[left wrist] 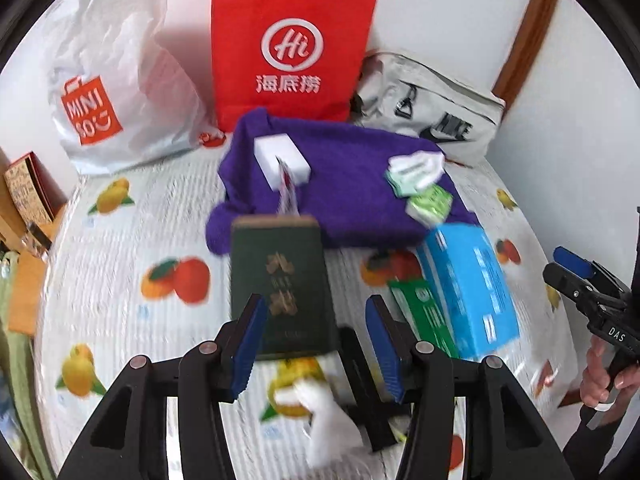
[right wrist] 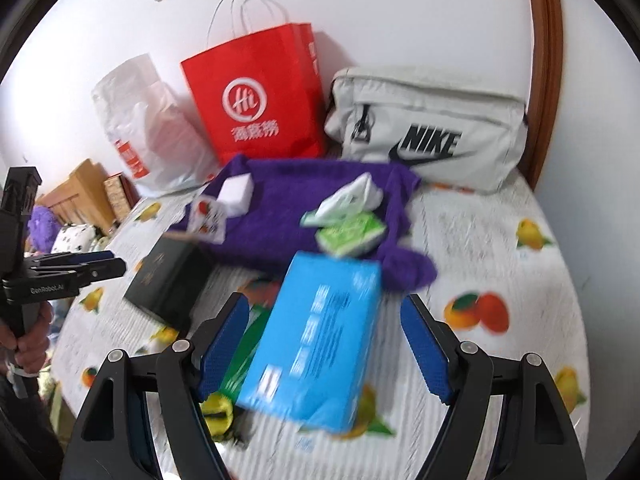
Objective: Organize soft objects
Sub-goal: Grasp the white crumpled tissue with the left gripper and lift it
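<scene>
- Purple towel spread mid-frame on fruit-print sheet, under white block and green tissue packs.
- Blue box lower centre, between released right gripper fingers.
- Left gripper released, straddling dark green book.

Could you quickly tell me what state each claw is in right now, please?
Left claw: open, holding nothing, dark green book between its fingers.
Right claw: open, holding nothing, blue box between its fingers.
</scene>
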`<state>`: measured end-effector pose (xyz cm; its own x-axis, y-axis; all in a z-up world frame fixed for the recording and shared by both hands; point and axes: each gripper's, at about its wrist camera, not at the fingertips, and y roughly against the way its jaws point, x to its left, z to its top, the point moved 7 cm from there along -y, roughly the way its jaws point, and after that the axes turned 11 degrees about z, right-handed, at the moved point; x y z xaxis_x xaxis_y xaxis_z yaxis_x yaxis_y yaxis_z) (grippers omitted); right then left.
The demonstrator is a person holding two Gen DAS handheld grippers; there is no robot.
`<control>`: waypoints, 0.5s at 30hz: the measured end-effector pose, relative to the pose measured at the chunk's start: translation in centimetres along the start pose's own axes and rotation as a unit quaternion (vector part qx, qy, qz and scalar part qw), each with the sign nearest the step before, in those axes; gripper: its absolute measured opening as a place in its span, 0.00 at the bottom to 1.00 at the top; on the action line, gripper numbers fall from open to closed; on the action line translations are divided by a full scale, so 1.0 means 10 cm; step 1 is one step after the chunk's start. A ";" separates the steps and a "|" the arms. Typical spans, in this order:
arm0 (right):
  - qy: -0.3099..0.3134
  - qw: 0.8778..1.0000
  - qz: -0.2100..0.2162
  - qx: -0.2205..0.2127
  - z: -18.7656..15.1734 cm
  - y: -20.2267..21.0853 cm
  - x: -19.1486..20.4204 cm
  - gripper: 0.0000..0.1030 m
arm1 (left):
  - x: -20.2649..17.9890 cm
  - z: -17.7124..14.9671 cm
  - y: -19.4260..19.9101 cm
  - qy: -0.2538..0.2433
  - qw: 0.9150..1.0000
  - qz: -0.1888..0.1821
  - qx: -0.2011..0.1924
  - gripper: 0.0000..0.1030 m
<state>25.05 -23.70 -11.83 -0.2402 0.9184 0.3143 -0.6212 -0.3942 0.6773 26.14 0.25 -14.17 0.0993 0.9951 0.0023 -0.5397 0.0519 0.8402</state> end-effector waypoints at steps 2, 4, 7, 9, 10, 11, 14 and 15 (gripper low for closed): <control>0.000 1.000 0.000 0.002 -0.13 0.06 0.05 0.75 | -0.02 -0.16 -0.01 -0.002 1.000 0.008 0.002 0.55; 0.003 1.000 0.000 0.002 -0.26 0.11 0.10 0.75 | -0.02 -0.32 -0.06 -0.004 1.000 0.018 0.009 0.56; -0.001 1.000 0.004 0.004 -0.46 0.17 0.16 0.75 | -0.01 -0.61 -0.20 0.006 0.999 0.019 0.025 0.56; -0.002 1.000 0.002 0.010 -0.58 0.18 0.20 0.75 | -0.01 -0.72 -0.28 0.008 0.999 0.019 0.028 0.56; 0.003 1.000 0.002 0.012 -0.65 0.19 0.24 0.75 | -0.02 -0.79 -0.32 0.007 0.999 0.024 0.024 0.56; 0.007 1.000 0.002 0.013 -0.69 0.19 0.26 0.75 | -0.04 -0.82 -0.35 0.005 0.999 0.027 0.024 0.56; 0.013 1.000 -0.002 0.016 -0.83 0.19 0.31 0.75 | -0.07 -0.90 -0.44 0.000 0.999 0.025 0.022 0.56; 0.011 1.000 -0.001 0.018 -0.88 0.20 0.32 0.75 | -0.09 -0.91 -0.46 0.000 0.999 0.025 0.020 0.56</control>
<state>16.52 -21.21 -15.31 -0.2565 0.9194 0.2982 -0.5950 -0.3934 0.7009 20.95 -0.08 -22.92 0.0731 0.9963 0.0442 -0.5100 -0.0007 0.8602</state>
